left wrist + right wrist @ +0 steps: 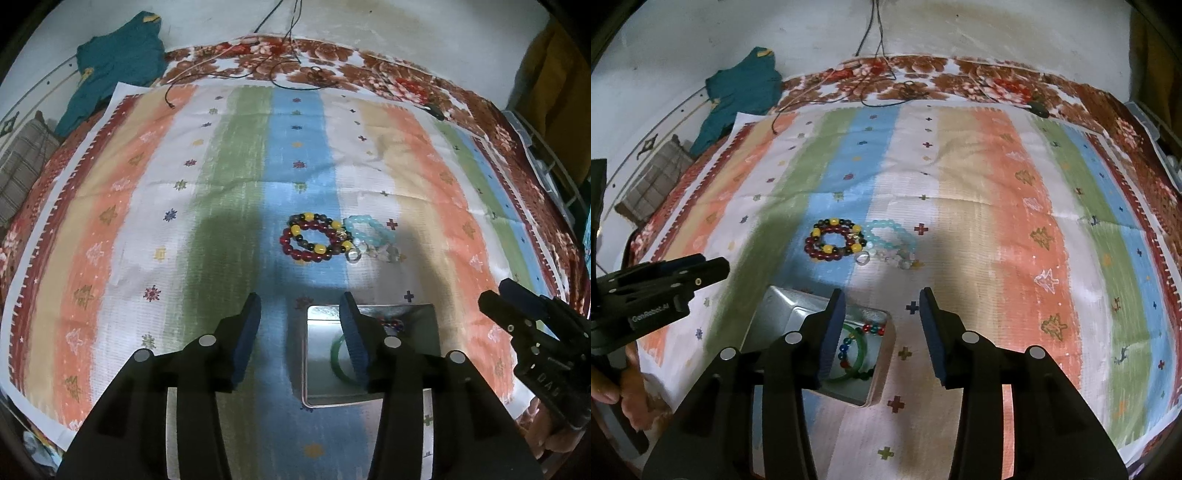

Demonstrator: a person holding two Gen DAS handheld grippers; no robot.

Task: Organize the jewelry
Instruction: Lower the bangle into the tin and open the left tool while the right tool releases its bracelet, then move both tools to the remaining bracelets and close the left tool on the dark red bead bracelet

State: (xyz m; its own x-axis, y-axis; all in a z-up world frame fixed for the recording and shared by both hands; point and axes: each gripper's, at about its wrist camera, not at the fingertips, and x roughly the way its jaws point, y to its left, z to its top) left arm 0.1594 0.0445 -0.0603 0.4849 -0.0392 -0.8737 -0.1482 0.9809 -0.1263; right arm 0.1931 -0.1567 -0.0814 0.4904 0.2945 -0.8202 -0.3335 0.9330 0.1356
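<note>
Your right view looks into the tin box, showing a green bangle and a multicoloured bead bracelet; your left view hides most of that behind a finger. Both tongs, left and right, gape wide and hold nothing. Ahead of them, well apart, the red bracelet, yellow-and-dark bracelet and pale blue bracelet lie touching on the striped cloth over the bed.

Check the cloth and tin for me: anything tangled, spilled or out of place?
Nothing spilled. The red bracelet, yellow-beaded bracelet and aqua bracelet lie overlapped in one heap on the cloth, outside the tin.
</note>
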